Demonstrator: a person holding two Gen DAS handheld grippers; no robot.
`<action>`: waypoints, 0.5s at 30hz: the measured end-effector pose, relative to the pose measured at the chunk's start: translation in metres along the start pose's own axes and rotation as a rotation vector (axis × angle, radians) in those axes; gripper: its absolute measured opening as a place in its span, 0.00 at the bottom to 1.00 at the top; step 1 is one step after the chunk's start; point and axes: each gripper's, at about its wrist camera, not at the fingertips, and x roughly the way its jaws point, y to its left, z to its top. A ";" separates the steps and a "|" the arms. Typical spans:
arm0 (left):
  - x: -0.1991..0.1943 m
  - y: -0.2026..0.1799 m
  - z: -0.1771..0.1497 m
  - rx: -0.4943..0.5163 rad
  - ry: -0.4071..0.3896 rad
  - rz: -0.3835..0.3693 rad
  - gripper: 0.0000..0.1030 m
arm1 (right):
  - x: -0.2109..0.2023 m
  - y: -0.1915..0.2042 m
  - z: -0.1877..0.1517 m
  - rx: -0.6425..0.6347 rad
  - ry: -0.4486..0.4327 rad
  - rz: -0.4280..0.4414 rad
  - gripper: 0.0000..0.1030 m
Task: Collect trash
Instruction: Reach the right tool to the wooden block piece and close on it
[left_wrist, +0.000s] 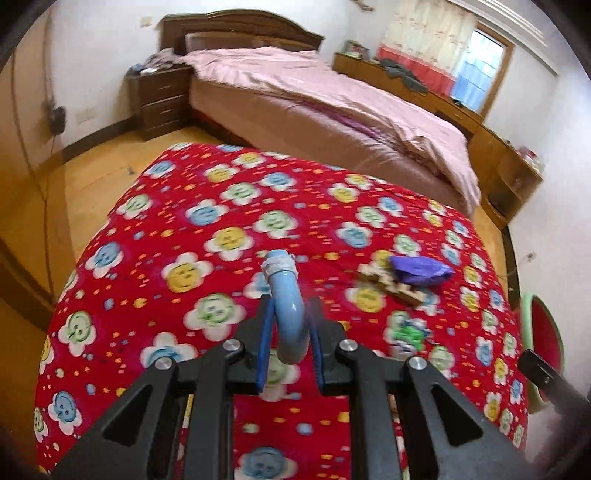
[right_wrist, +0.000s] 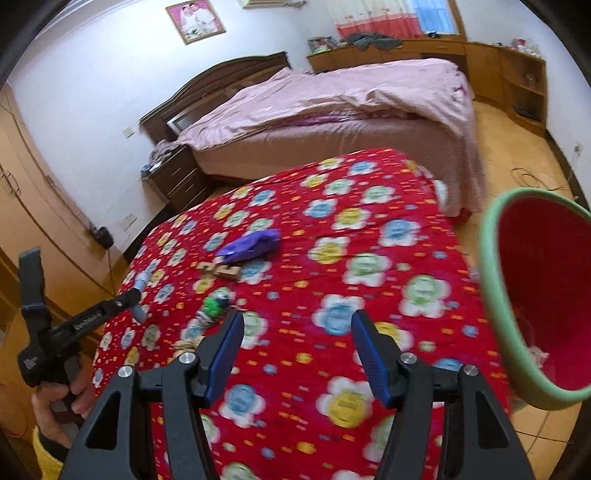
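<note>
Left claw (left_wrist: 290, 325) clamped on curved blue tube (left_wrist: 286, 295), rigid, light, slick; best pinched mid-bend. Right claw (right_wrist: 297, 347) half-wide, empty, near bin (right_wrist: 491, 295).

You're working in somebody's bedroom at home: a big bed (right_wrist: 332, 110) is sitting under a pink cover, a nightstand (left_wrist: 162, 99) is standing beside it, curtains (left_wrist: 424, 44) are hanging at the window, and a framed photo (right_wrist: 195, 20) is hanging above.
</note>
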 end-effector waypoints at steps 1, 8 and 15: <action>0.001 0.005 0.000 -0.008 0.002 0.011 0.18 | 0.005 0.007 0.001 -0.007 0.007 0.006 0.62; 0.004 0.041 0.001 -0.032 -0.014 0.092 0.18 | 0.048 0.049 0.009 -0.018 0.058 0.036 0.62; 0.005 0.070 -0.001 -0.078 -0.022 0.110 0.18 | 0.093 0.086 0.020 0.007 0.081 0.002 0.73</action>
